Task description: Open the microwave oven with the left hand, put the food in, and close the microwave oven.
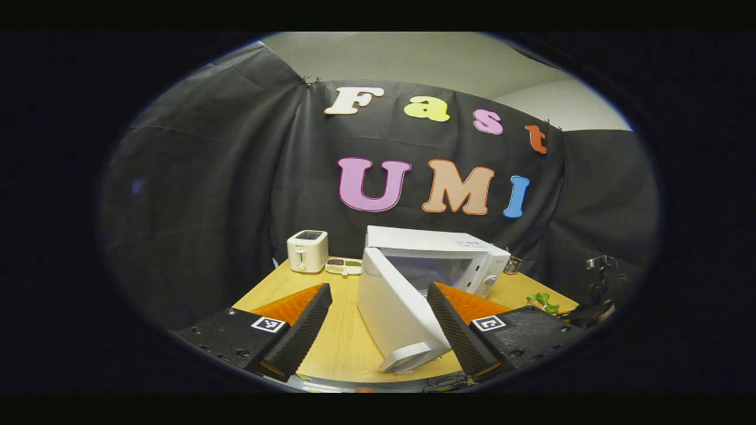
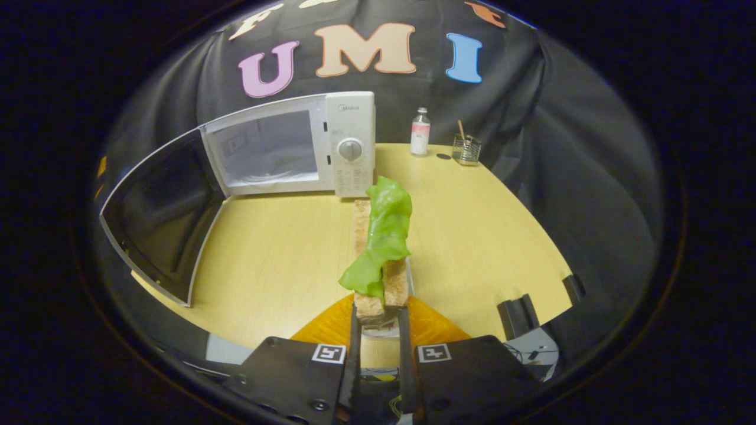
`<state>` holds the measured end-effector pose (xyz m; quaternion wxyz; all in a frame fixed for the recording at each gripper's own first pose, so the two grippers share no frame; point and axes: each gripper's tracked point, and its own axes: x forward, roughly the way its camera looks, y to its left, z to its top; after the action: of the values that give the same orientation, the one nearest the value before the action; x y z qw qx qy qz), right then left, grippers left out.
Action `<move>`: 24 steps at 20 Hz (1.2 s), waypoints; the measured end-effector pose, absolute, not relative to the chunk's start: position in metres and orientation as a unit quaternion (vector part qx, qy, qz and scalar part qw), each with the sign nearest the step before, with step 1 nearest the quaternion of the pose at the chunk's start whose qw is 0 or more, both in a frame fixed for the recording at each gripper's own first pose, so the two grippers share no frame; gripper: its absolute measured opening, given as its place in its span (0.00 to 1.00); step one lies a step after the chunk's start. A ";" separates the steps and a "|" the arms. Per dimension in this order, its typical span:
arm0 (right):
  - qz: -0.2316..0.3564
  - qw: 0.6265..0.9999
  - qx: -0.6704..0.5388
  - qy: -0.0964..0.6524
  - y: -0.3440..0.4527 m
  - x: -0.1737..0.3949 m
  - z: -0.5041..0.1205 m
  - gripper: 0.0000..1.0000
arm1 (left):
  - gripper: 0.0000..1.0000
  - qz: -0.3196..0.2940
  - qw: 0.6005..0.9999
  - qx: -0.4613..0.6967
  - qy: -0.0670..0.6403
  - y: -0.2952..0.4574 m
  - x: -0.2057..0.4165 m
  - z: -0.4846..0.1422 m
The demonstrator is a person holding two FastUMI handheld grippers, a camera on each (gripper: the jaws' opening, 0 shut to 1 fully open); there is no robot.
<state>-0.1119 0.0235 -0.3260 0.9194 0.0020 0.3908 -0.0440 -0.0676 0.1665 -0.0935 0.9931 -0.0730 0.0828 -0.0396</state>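
Note:
The white microwave stands mid-table with its door swung wide open toward me. My left gripper is open; the door's free edge sits between its fingers, nearer the right one, with a gap on each side. In the right gripper view the microwave shows its lit cavity, and its door hangs out to the left. My right gripper is shut on the near end of the food, a bread slice with a green lettuce leaf, held above the table in front of the microwave.
A toaster and a small snack tray stand at the back left of the wooden table. A bottle and a wire holder stand right of the microwave. A black stand sits by the table's near right edge.

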 end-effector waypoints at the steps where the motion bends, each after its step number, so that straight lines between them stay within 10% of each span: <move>1: -0.043 0.922 0.000 0.385 0.024 -0.108 -0.319 0.30 | 0.99 -0.041 0.993 -0.069 0.082 0.165 -0.067 -0.094; 24: 0.058 0.880 0.292 0.370 0.261 0.074 -0.306 0.29 | 0.99 -0.023 0.994 -0.069 0.080 0.169 -0.063 -0.094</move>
<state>0.0742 0.2610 -0.3063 0.8801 0.2923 0.3697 0.0576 -0.0632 0.1687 -0.0942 0.9941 -0.0693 0.0798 -0.0226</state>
